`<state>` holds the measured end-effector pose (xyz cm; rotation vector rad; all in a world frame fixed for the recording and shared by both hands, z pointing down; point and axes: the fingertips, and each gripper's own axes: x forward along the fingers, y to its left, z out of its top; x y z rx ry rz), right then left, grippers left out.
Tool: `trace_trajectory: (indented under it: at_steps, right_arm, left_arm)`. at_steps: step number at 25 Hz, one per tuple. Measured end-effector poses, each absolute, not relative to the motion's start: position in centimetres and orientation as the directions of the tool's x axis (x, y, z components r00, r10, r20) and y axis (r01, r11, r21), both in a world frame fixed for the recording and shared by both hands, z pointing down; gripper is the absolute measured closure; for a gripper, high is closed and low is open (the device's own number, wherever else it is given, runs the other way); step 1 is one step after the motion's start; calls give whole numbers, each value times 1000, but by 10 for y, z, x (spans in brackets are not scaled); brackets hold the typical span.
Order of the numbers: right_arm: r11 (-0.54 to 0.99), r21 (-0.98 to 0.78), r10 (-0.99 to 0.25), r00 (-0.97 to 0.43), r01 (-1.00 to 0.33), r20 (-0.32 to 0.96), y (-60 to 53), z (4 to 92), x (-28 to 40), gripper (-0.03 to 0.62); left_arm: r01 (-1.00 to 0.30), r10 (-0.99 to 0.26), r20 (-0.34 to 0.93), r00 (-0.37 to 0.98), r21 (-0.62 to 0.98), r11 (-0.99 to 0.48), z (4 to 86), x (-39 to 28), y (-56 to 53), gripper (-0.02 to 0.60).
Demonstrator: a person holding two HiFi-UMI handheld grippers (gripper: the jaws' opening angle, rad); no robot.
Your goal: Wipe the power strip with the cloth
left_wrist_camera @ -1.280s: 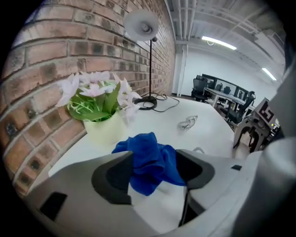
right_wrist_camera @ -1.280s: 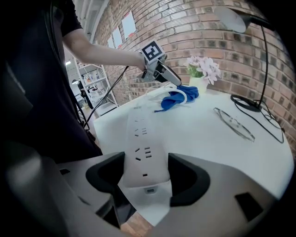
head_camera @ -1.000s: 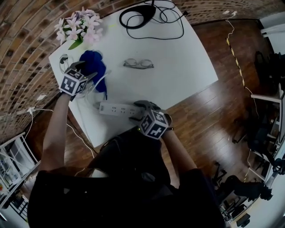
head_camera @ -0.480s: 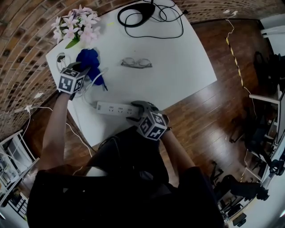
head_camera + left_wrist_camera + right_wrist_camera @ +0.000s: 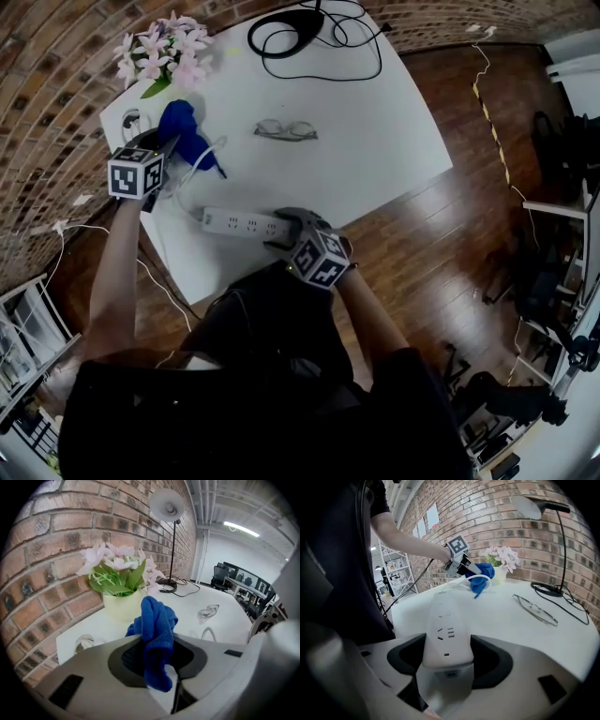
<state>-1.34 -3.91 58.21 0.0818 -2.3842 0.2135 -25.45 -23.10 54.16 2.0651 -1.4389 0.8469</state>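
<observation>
Left gripper: my left gripper (image 5: 158, 662) has just been closing its jaws, and they now pinch the blue cloth (image 5: 157, 630) between the pads.
Cloth: it bunches above my jaws and a short tail hangs below them. From the head view it sits at the table's left corner near the wall. I think its tail is off the tabletop, but it is too small there to be sure.
Right gripper: my right gripper (image 5: 447, 660) is clamped on the near end of the white power strip (image 5: 446, 625), one pad against each long side.
Power strip: it lies flat on the white table (image 5: 375, 141) near the front edge, sockets up, running from my right jaws toward the left gripper, well apart from the cloth.
Cable: a white cable (image 5: 204, 153) loops on the table just beside the cloth.
Flowers: pink flowers (image 5: 119, 564) in a pale pot (image 5: 121, 607) stand behind the cloth, against the brick wall (image 5: 61, 531).
Eyeglasses: a pair of eyeglasses (image 5: 286, 131) lies open near the table's middle, beyond the strip.
Desk lamp: a black desk lamp (image 5: 167, 506) stands at the far end with its dark cord coiled around the base.
Floor: dark wooden floor (image 5: 469, 216) on the right of the table.
</observation>
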Motion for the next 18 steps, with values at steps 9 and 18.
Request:
trace_trajectory:
  at_steps: [9, 18]
  right_arm:
    - [989, -107, -8, -742, -107, 671, -39, 581, -13, 295]
    - [993, -42, -53, -748, -107, 662, -39, 584, -13, 304]
  left_arm:
    - [-961, -750, 615, 242, 43, -274, 480, -262, -200, 482]
    - [-963, -790, 557, 254, 69, -261, 457, -257, -144, 482]
